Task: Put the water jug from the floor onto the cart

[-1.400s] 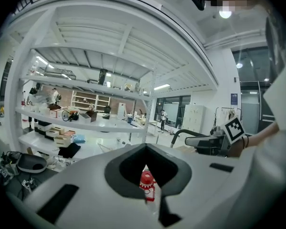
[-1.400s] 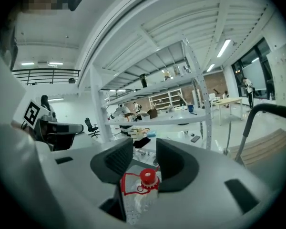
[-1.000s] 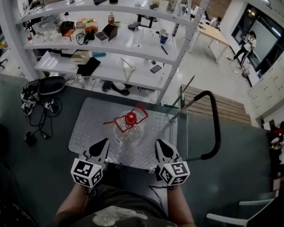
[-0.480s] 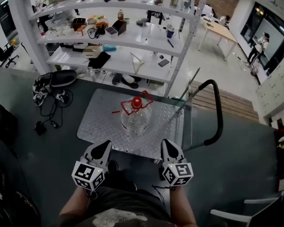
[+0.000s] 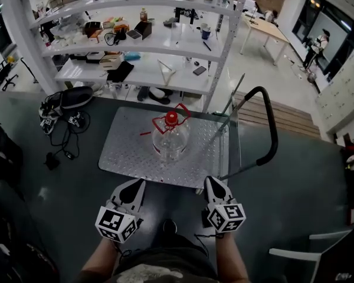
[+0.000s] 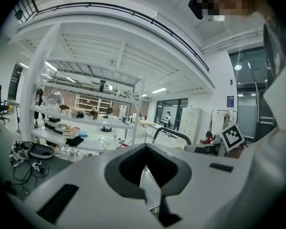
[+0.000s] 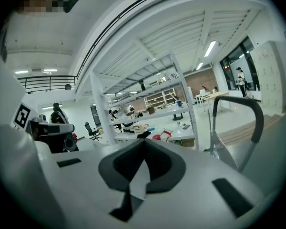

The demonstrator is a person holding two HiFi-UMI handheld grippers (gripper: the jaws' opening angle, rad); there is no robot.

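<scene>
A clear water jug [image 5: 169, 140] with a red cap and red handle stands upright on the cart's metal deck [image 5: 130, 158]. Both grippers hang over the dark floor on the near side of the cart, well clear of the jug. My left gripper [image 5: 139, 184] is shut with nothing in it. My right gripper [image 5: 212, 182] is shut and empty too. In the right gripper view the jug's red top [image 7: 158, 137] peeks over the shut jaws; in the left gripper view a red bit of the jug [image 6: 122, 146] shows at the jaw rim.
The cart's black push handle [image 5: 270, 128] rises at its right end. A white shelf rack [image 5: 141, 69] full of small items stands behind the cart. Cables and a bag [image 5: 62, 108] lie on the floor at left. A person's shoe [image 5: 168, 226] shows between the grippers.
Both grippers have drawn back from the cart's near edge toward the person, away from the jug, which stays on the deck. The view has pulled back with them.
</scene>
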